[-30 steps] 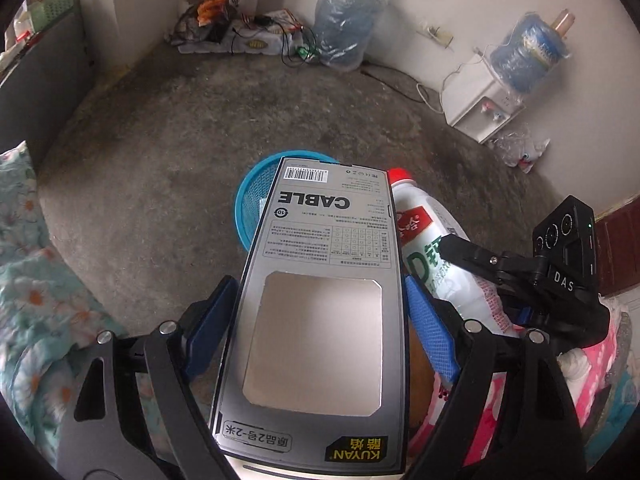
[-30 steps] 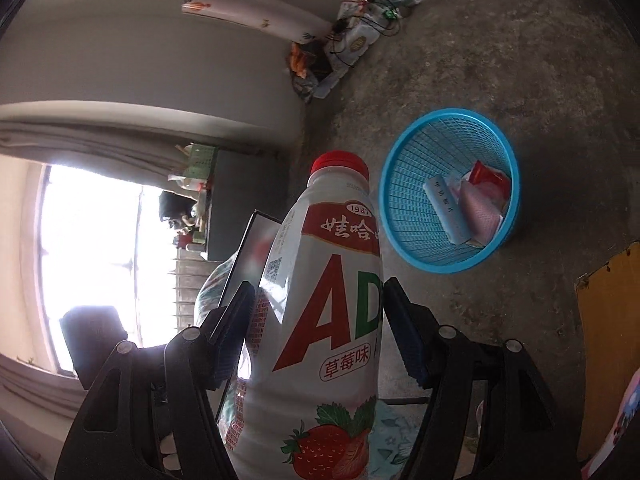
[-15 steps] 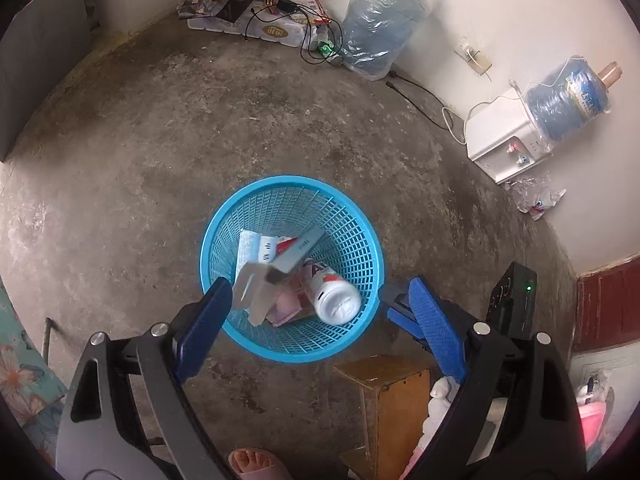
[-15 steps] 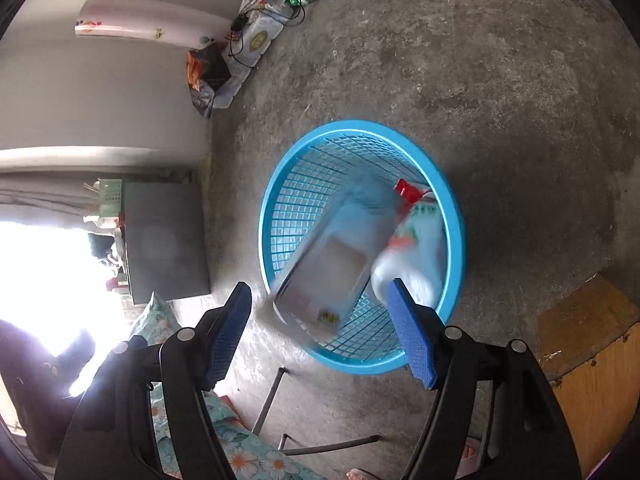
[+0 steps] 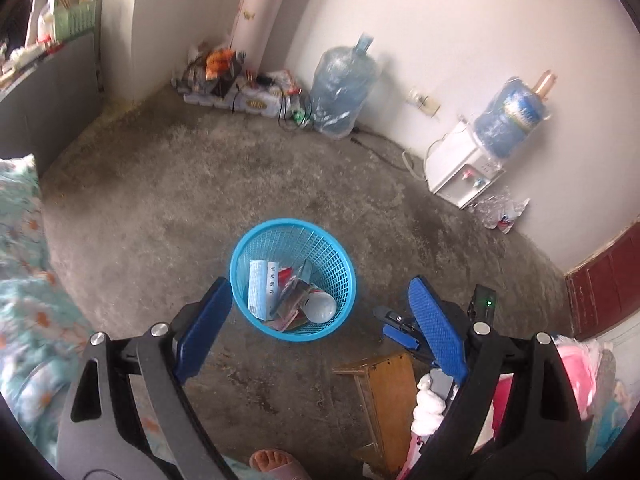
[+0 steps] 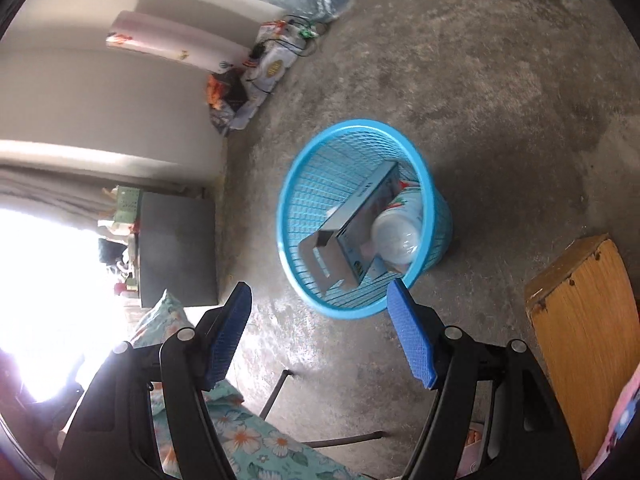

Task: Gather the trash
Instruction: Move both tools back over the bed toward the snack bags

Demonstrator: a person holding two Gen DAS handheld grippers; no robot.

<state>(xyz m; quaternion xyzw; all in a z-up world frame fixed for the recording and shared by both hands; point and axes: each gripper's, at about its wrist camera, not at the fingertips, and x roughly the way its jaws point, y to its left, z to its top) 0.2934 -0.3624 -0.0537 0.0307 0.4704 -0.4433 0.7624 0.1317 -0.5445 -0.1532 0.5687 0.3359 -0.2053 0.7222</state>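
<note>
A blue mesh basket point(image 5: 240, 254) stands on the concrete floor. Inside it lie a grey cable box point(image 6: 344, 236), a white strawberry drink bottle point(image 6: 396, 232) bottom up, and other wrappers. The left view shows that box point(image 5: 294, 290) edge-on beside the bottle point(image 5: 320, 306). My left gripper point(image 5: 320, 284) hangs open and empty above the basket's near side. Nothing sits between the spread fingers of my open right gripper point(image 6: 319, 287), which hovers just short of the basket rim point(image 6: 360, 125). In the left view, the right gripper point(image 5: 386, 322) shows to the right of the basket.
A wooden stool point(image 5: 388, 396) stands right of the basket, also in the right view point(image 6: 588, 340). Floral bedding point(image 5: 24, 280) lies at the left, a foot in a slipper point(image 5: 276, 462) below. A water jug point(image 5: 344, 92) and dispenser point(image 5: 460, 176) line the far wall.
A second ago the left gripper held the cable box and the right held the bottle. Both were let go and dropped into the basket. The left gripper has since risen.
</note>
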